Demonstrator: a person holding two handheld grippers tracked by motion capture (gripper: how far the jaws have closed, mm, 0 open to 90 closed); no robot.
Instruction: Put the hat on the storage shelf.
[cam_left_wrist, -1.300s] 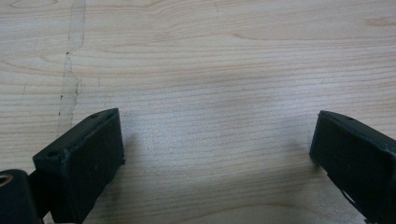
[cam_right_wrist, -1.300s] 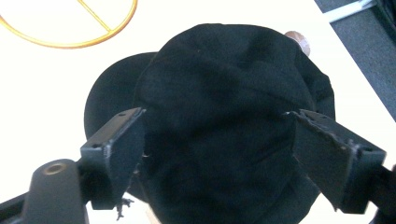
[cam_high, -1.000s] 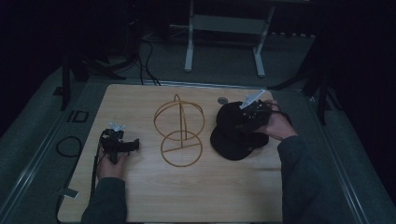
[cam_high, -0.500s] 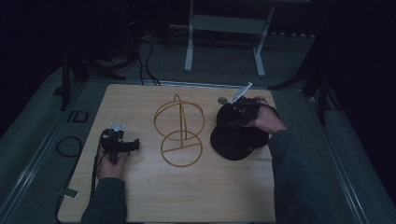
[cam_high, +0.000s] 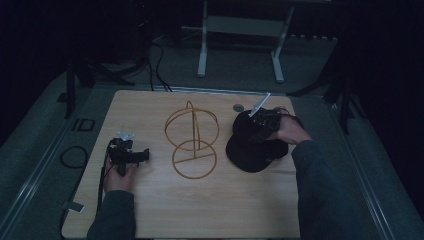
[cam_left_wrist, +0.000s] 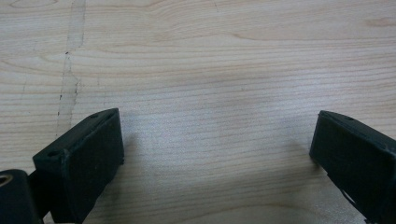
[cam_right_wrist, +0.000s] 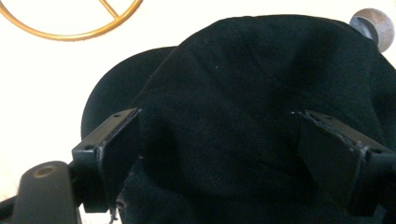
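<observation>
- hat (cam_high: 256, 145) and stand: what has been changed since a moment ago?
- the right gripper (cam_high: 260, 121) has been brought down onto the black hat, which is lying on the table's (cam_high: 150, 210) right side. before, it was held a bit higher. its jaws are spread wide over the top of the hat, and nothing is pinched yet.
- what is meant by that?
- a grab of the hat is likely being set up, maybe so it can be put on the gold wire stand (cam_high: 192, 140).
- and the left gripper (cam_high: 131, 155)?
- it has been kept resting on the wood, wide open, with nothing held.
- how many things can be counted?
- one hat, one stand, two grippers, one small round silver thing (cam_high: 238, 107).
</observation>
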